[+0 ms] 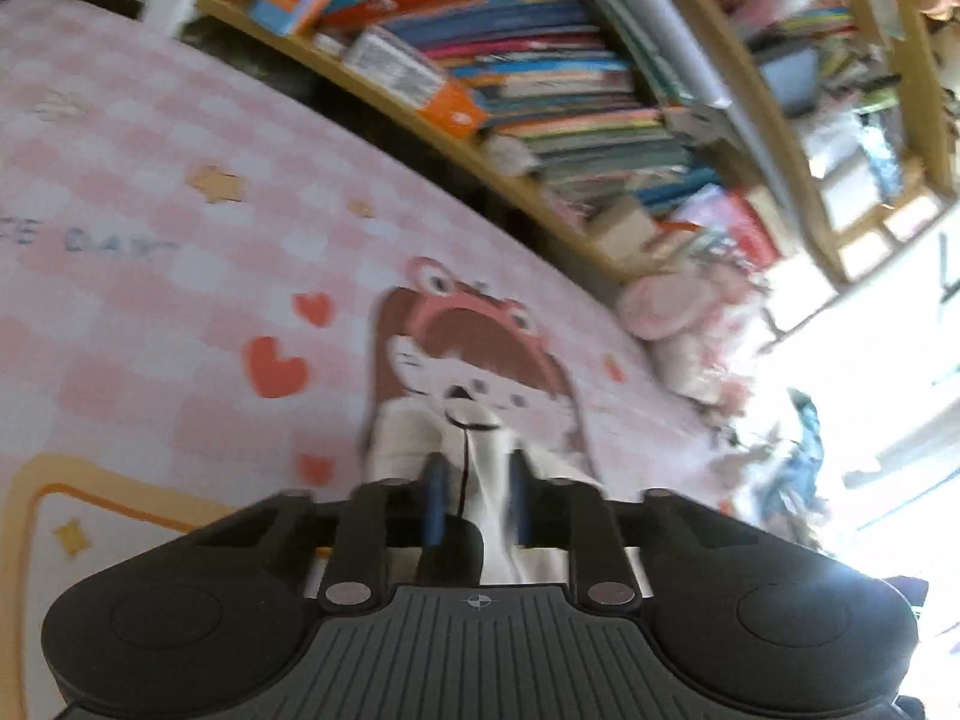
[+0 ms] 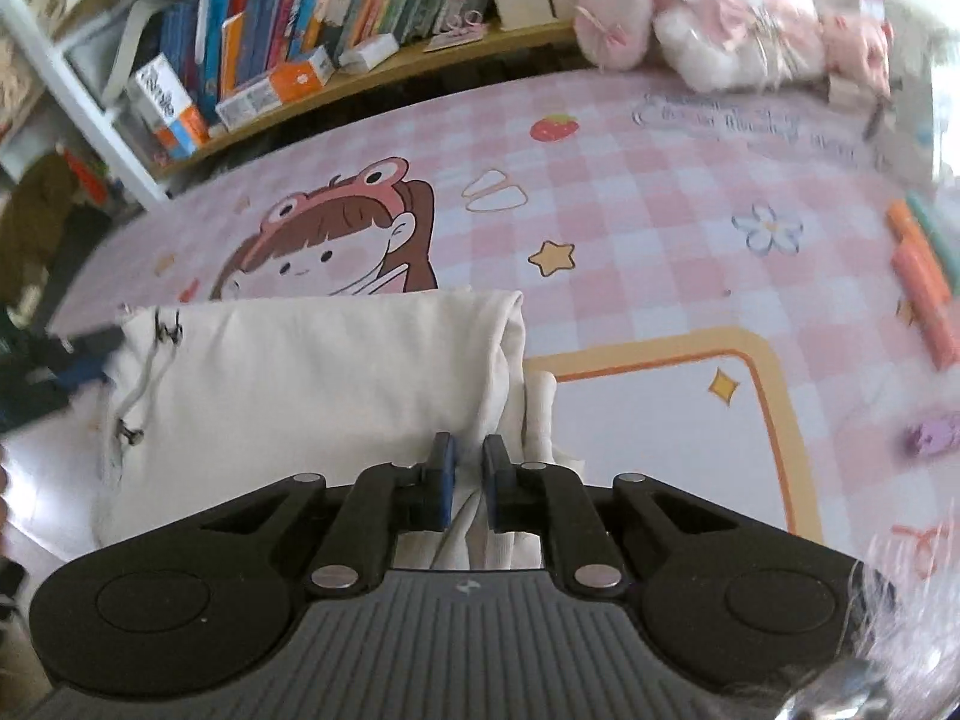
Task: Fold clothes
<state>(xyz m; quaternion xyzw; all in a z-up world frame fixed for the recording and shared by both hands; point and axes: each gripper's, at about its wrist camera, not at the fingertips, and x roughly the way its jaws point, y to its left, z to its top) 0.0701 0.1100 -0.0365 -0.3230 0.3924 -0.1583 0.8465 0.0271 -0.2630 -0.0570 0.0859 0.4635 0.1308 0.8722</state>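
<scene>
Here the cream-white garment (image 2: 312,372) lies on the pink checked mat (image 2: 660,192) printed with a cartoon girl in a frog hat (image 2: 336,228), already folded into a wide band whose long axis runs left to right across the right wrist view. Its rolled, folded end (image 2: 510,348) points to the right, and the end with the thin drawstring cord (image 2: 141,384) points to the left. The right gripper (image 2: 468,480) pinches a bunched fold at the near edge of the band, its blue pads close together with cloth between them. The left gripper (image 1: 477,498) is clamped on a narrow ridge of the same white fabric (image 1: 486,480), beside a dark cord (image 1: 463,468), with the pads pressed onto the cloth; this view is blurred. Behind the mat a shelf of books (image 2: 312,18) runs along the far edge, with plush toys (image 2: 708,18) at its right end and orange markers (image 2: 924,288) on the mat's right side.
</scene>
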